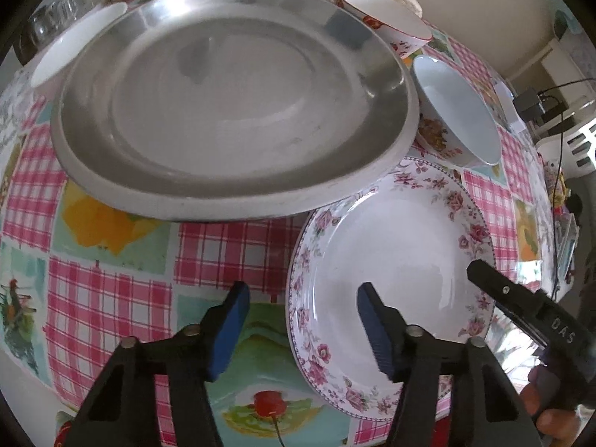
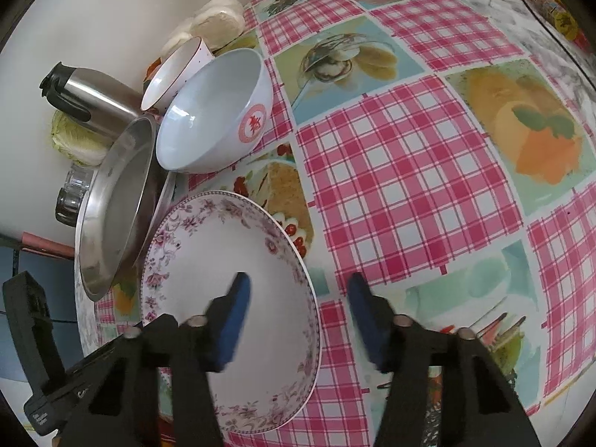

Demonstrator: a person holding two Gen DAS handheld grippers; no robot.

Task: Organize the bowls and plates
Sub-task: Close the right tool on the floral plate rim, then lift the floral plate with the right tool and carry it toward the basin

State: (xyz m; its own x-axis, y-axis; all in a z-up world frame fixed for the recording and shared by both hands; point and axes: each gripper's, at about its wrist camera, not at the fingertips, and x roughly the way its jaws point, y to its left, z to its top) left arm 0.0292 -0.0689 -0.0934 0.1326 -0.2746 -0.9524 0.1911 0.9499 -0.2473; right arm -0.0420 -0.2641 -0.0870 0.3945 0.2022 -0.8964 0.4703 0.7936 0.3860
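A pink-checked oilcloth with food pictures (image 2: 402,171) covers the surface. At its far edge, by the wall, stand a brushed-steel thermos jug with a black handle (image 2: 93,100), a pale green cabbage (image 2: 78,141), a clear ribbed glass jar (image 2: 72,193) and round white buns (image 2: 216,22).

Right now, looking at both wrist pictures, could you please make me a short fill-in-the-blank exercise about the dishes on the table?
1. The left gripper straddles the rim of the ____ plate.
2. The big metal plate holds ____ food.
3. The white bowl bears a ____ round emblem.
4. The right gripper has one finger over the plate and one over the ____.

Missing words: floral; no; red; tablecloth
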